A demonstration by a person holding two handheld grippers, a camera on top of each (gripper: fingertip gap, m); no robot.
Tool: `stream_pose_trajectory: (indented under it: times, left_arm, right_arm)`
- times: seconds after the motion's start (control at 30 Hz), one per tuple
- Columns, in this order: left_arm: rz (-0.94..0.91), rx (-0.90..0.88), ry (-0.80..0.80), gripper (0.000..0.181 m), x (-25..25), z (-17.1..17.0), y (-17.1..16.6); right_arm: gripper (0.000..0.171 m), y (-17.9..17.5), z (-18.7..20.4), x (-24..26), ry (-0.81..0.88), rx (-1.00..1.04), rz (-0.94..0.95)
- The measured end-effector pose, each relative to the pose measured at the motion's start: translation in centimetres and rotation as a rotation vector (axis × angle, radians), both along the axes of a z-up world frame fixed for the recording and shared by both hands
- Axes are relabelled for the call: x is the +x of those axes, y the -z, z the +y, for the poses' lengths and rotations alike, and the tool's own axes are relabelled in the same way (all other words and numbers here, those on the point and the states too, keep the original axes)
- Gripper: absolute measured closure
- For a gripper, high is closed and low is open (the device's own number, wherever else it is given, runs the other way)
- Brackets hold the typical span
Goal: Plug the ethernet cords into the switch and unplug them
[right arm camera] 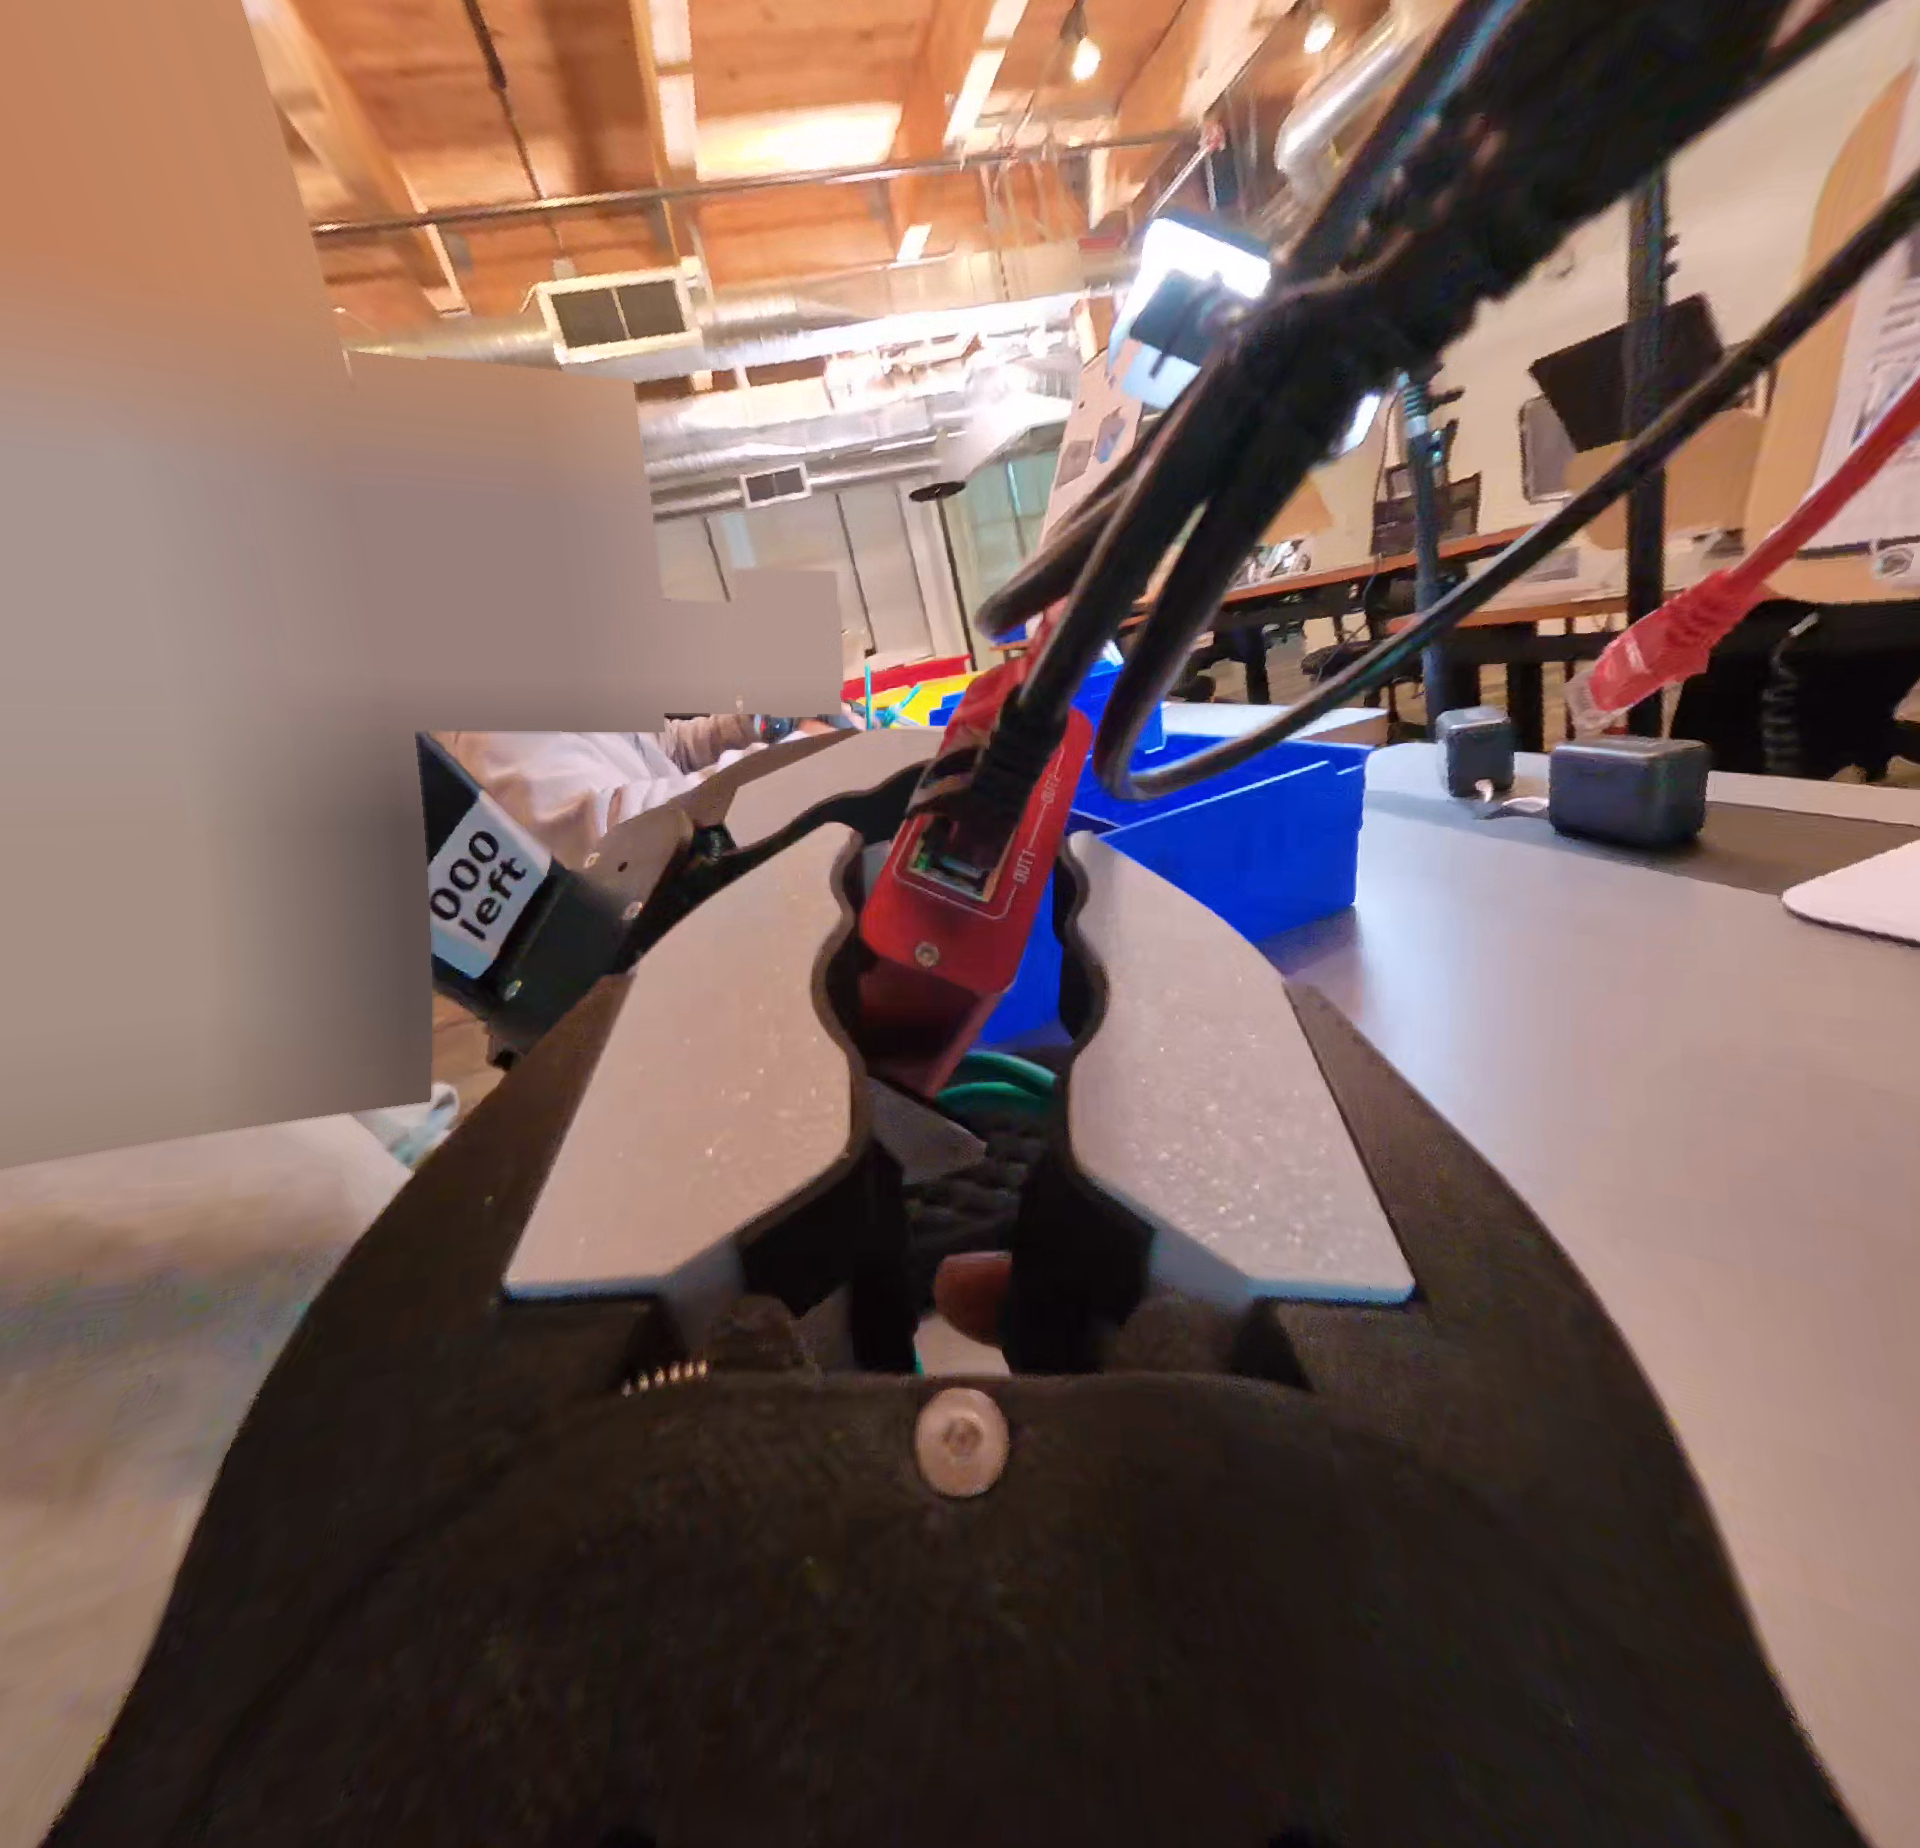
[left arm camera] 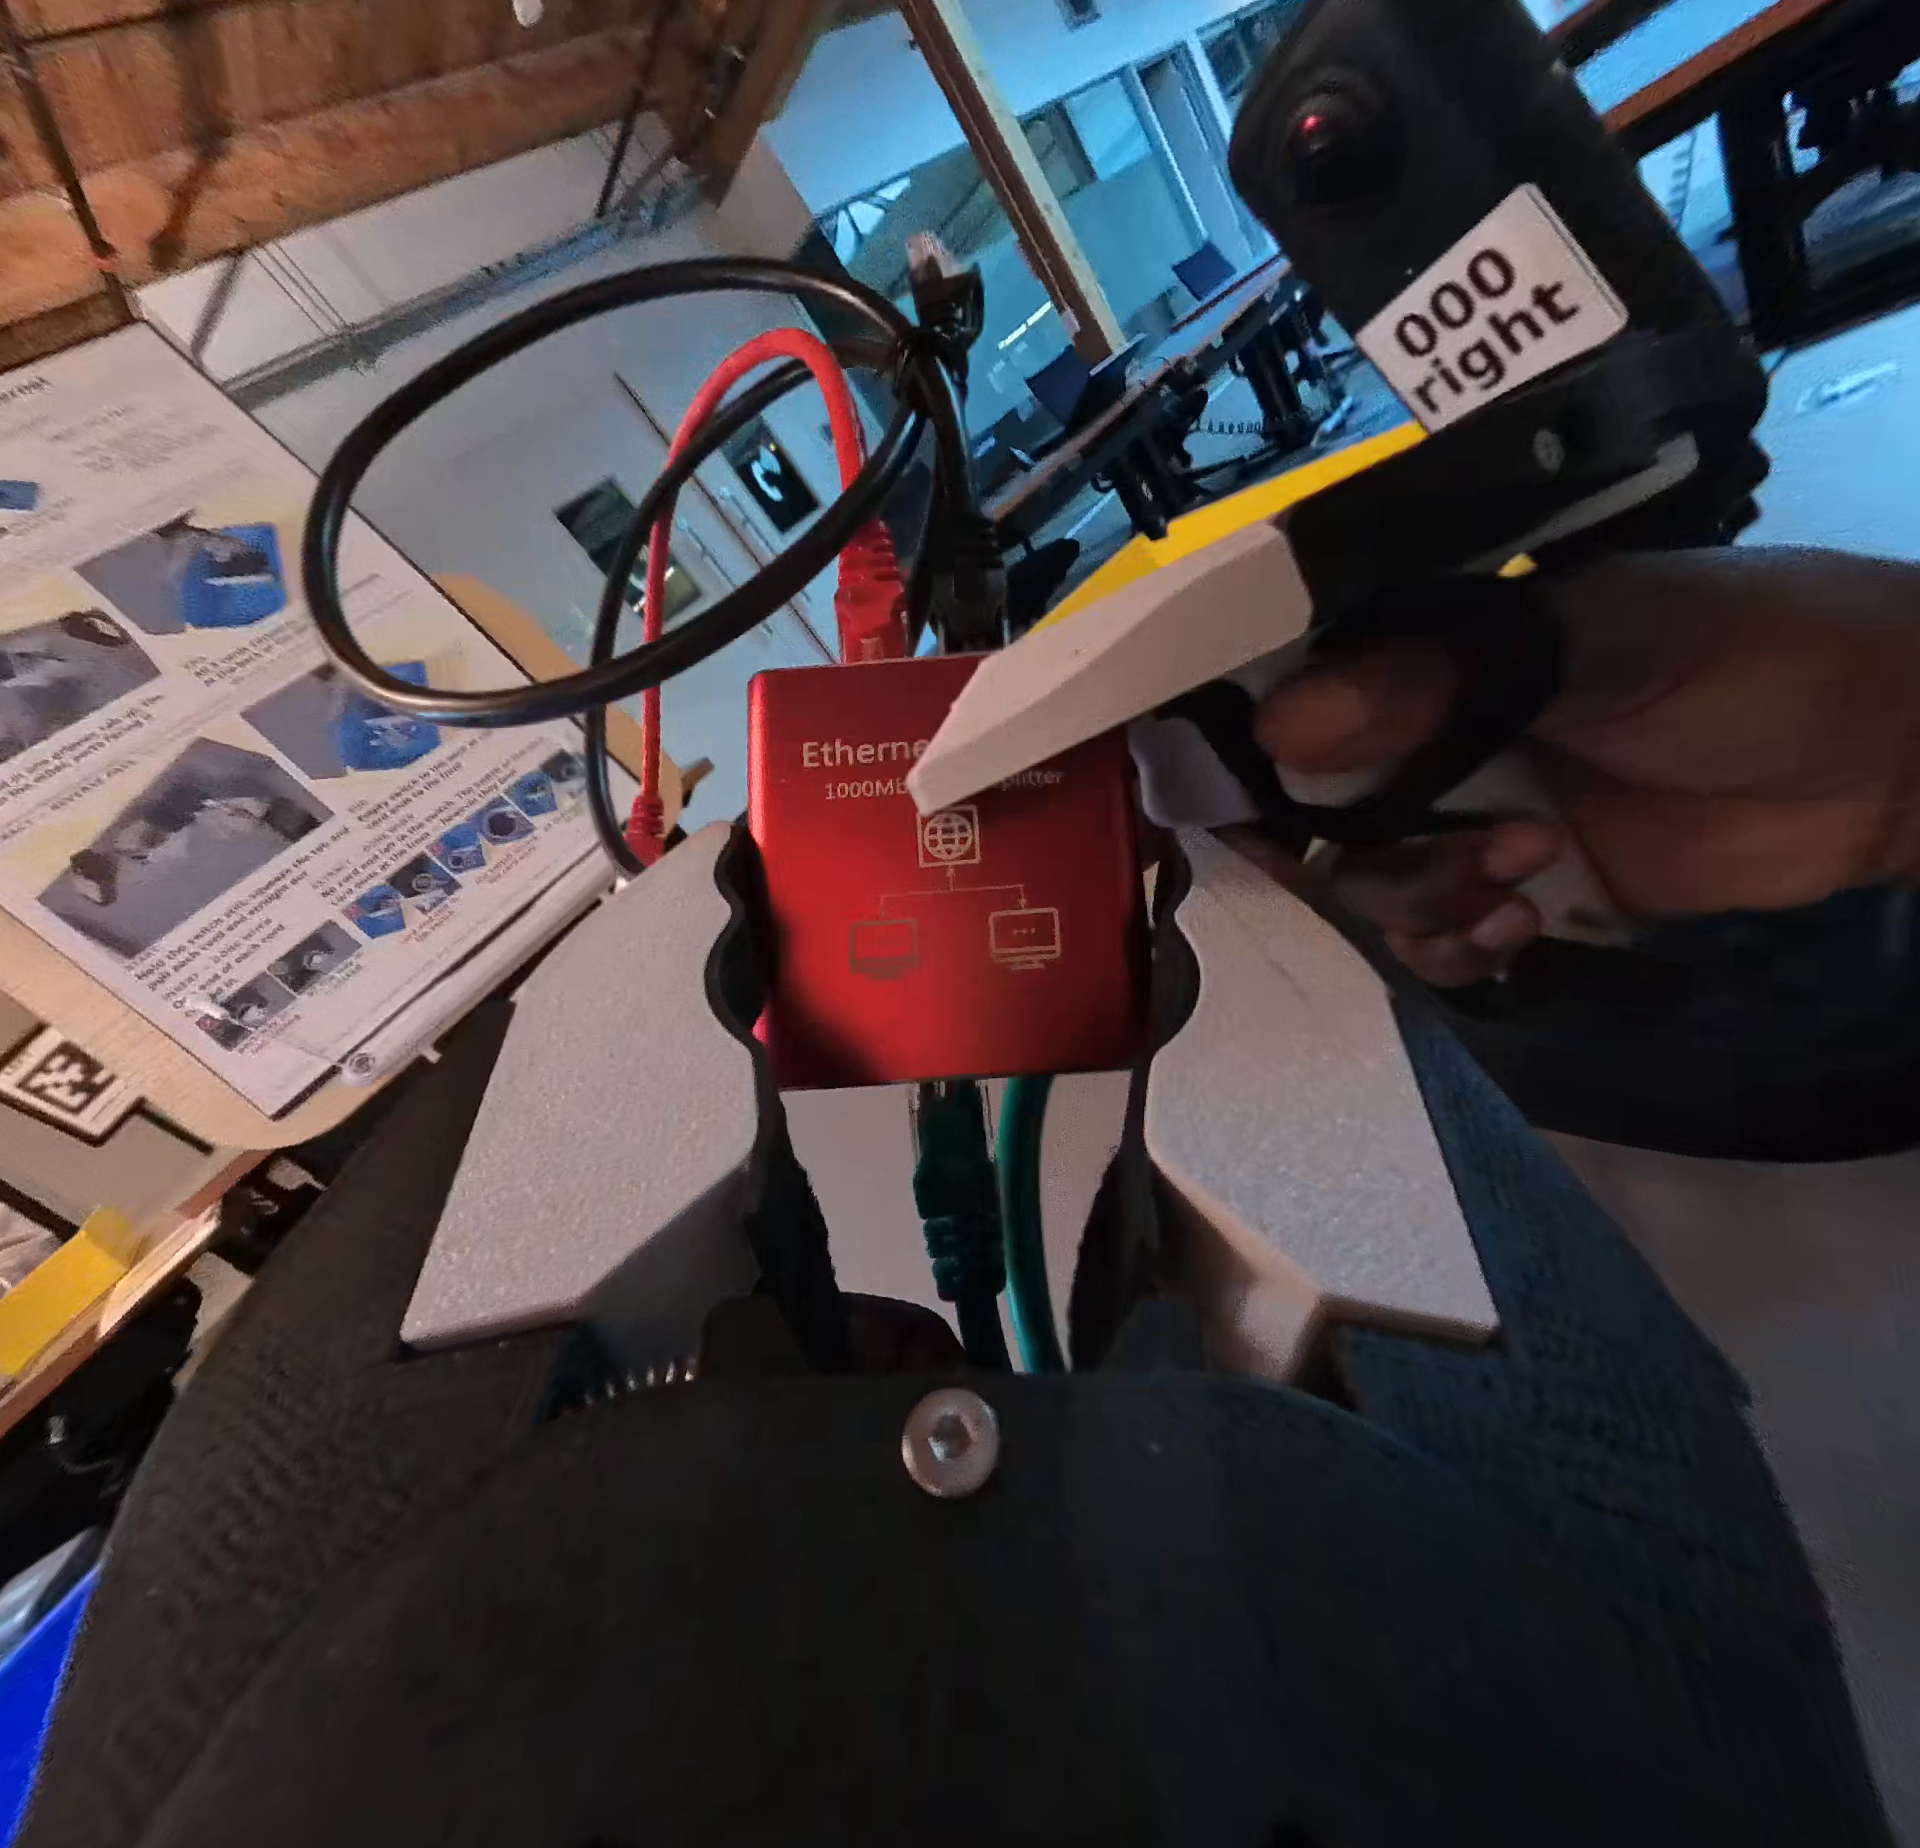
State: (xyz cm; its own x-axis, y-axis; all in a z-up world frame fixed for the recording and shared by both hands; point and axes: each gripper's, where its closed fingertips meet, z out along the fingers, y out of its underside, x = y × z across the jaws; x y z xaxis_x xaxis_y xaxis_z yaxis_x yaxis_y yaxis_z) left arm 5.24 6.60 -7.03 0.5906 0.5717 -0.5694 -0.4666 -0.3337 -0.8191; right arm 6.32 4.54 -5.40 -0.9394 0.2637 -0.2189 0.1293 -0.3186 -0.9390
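Note:
My left gripper (left arm camera: 945,853) is shut on the red switch (left arm camera: 935,967) and holds it up by its sides. A red cord (left arm camera: 871,593) and a black cord (left arm camera: 966,562) are plugged into its far end, and a green cord (left arm camera: 956,1206) into its near end. My right gripper (left arm camera: 971,707) reaches in from the right, one white finger (left arm camera: 1101,676) across the switch's face. In the right wrist view my right gripper (right arm camera: 956,853) is open and straddles the switch's end (right arm camera: 935,967), just below the black plug (right arm camera: 997,759). A narrow gap shows beside its right finger.
An instruction board (left arm camera: 208,759) leans at the left. A blue bin (right arm camera: 1247,832) sits on the grey table (right arm camera: 1558,1071) behind the switch. Two dark grey blocks (right arm camera: 1626,790) stand at the right. The red cord's free plug (right arm camera: 1652,655) hangs there. A hand (left arm camera: 1558,759) holds the right gripper.

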Motion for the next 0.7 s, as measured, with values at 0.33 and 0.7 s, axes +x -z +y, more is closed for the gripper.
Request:
stream_pose_trajectory:
  times: [0.33,0.7]
  left_arm:
    - [-0.843,0.185,0.514,0.104,0.8,-2.1,2.3]
    - [-0.956,0.009,0.598,0.141,2.4,-0.8,7.4]
  right_arm:
    - [0.140,2.9,0.1,0.2,-0.143,0.084,-0.029]
    - [0.143,4.0,-0.6,-0.6,-0.101,0.151,-0.052]
